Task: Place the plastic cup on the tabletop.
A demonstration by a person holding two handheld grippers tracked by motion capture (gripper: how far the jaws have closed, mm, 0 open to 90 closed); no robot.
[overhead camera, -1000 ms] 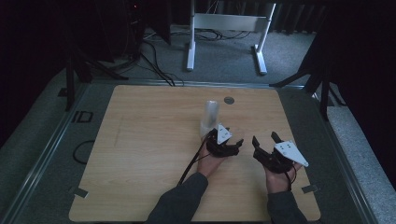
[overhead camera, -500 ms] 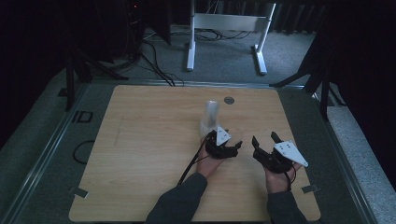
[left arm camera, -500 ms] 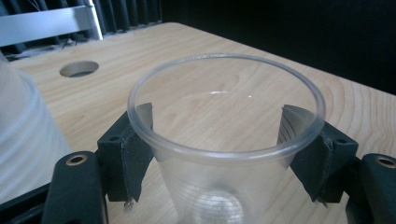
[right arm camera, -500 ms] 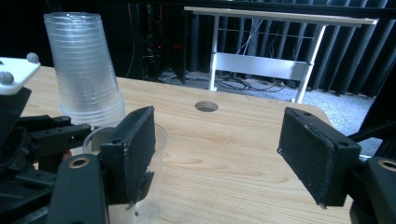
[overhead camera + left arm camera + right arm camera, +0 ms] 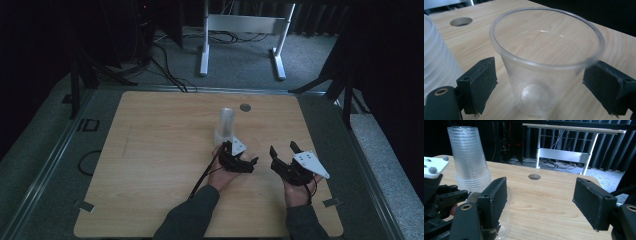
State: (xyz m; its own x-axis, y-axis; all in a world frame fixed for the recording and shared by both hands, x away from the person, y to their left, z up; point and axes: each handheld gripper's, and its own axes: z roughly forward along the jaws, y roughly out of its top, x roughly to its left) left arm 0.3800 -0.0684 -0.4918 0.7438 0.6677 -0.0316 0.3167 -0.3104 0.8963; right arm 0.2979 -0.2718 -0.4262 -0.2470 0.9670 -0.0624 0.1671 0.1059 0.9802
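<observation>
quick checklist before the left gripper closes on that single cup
1. Single clear plastic cup sits between the left gripper jaws: ok.
2. Jaws open, a gap on each side of the cup: ok.
3. Cup upright on the wooden table: ok.
4. Cup apart from the stack of cups: ok, the stack stands beside it.
5. Right gripper out of the way: ok, open, off to the side.
6. Cup empty: ok, its bottom shows through.
</observation>
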